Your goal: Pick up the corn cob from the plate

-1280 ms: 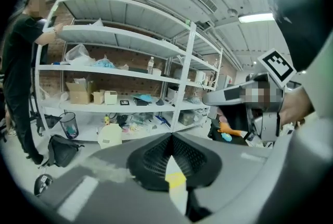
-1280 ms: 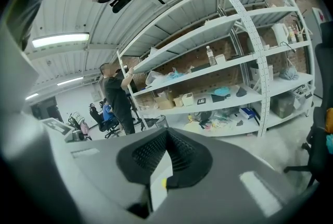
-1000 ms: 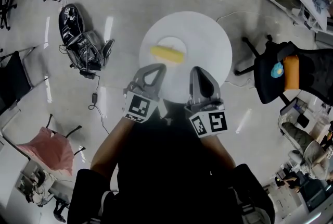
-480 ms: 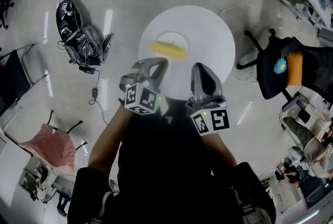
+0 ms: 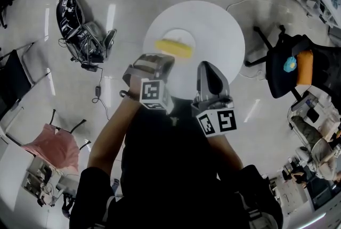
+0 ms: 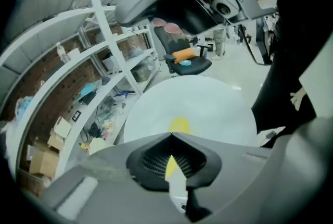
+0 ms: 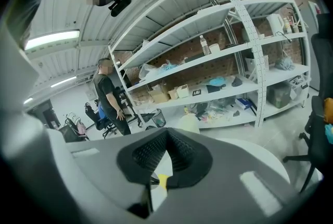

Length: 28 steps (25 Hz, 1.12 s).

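Tho head view shows whole corn cob [image 5: 172, 48], right gripper view: sliver only.

Support: round white table [image 5: 218, 28]; white plate [image 5: 179, 35] directly on it, toward left edge.

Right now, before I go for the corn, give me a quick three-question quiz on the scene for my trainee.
1. True or false: the yellow corn cob lies on the white round plate.
2. The left gripper's jaws are: A open, B shut and empty, C shut on the cob.
3. Fill in: the white table under the plate is ___ in shape.
Key: 1 true; 2 B; 3 round.
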Tool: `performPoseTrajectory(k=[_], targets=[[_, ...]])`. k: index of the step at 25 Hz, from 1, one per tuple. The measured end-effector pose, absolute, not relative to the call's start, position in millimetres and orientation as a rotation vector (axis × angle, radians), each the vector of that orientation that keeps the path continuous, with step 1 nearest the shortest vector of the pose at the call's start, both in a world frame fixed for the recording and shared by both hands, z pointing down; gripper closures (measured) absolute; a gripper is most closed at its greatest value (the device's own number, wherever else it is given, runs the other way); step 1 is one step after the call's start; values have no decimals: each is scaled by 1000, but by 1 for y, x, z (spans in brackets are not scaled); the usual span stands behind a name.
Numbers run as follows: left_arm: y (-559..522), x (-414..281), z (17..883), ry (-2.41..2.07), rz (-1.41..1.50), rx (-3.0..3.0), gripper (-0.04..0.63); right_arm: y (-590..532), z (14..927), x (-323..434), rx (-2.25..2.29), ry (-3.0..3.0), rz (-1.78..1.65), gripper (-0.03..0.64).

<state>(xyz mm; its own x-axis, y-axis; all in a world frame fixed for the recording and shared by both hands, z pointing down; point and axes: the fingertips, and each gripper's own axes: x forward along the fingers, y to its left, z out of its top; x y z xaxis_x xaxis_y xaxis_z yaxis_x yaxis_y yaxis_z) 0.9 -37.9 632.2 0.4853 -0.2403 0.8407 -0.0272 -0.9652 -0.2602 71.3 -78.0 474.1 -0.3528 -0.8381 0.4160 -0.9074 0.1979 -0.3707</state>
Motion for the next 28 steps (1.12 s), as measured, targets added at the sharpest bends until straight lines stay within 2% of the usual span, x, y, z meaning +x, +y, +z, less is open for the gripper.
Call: performPoseTrajectory(k=[6, 15, 22, 28], targets=[[-39, 2, 650, 97, -1517, -2440, 589, -78, 480, 67, 1715, -2321, 878, 609], [-42, 6, 667, -22, -1549, -2406, 526, -75, 489, 66, 1736, -2291, 896, 609], [-41, 4, 691, -142, -1664, -2333, 405, -70, 497, 66, 1740, -2277, 916, 608], [-54, 7, 707, -161, -1723, -2329, 327, -68, 502, 68, 1746, -2260, 937, 607]])
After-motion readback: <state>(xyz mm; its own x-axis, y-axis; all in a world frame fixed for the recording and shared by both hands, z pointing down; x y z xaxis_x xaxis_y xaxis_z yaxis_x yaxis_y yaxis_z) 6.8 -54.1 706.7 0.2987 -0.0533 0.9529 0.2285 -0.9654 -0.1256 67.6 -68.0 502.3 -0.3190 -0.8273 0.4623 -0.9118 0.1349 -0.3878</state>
